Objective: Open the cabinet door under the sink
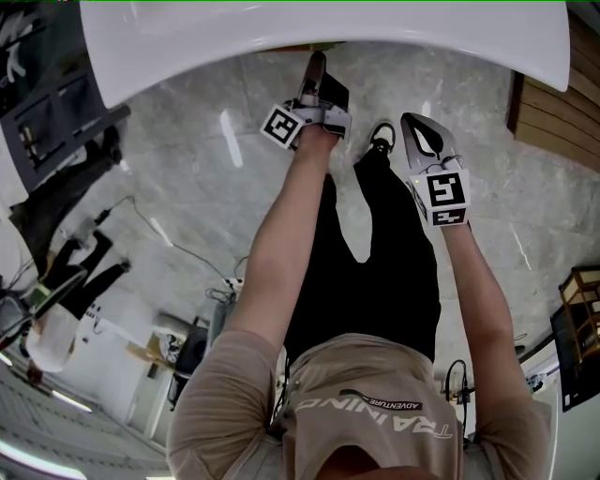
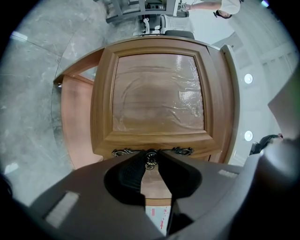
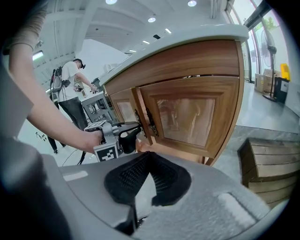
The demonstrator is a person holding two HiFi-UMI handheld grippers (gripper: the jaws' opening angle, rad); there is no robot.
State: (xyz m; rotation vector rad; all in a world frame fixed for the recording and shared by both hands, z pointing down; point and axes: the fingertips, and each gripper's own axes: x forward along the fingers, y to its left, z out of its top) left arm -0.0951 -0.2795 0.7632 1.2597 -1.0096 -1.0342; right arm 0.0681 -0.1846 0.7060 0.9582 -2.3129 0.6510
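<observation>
**Left tongs clamped on the cabinet handle, tips lost under the rim**

Nearest, the right tongs [image 1: 409, 122] hang over the floor [image 1: 187, 169], tips closed together with nothing between them, well clear of the cabinet. Just ahead, the left tongs [image 1: 316, 75] reach in under the white counter [image 1: 281, 28]. From above, its rim cuts off their tips and hides the door altogether. The left gripper view shows them clenched on the round knob in the middle of the ornate handle [image 2: 150, 155], at the free edge of the door [image 2: 157, 93]. That door stands under the counter beside a second door [image 3: 187, 117]. A dark gap shows between the two, but I cannot judge how far the held one is ajar. Open floor lies in front of both. A wooden crate [image 3: 267, 159] sits off to the right, and a person [image 3: 70, 79] stands far behind.
</observation>
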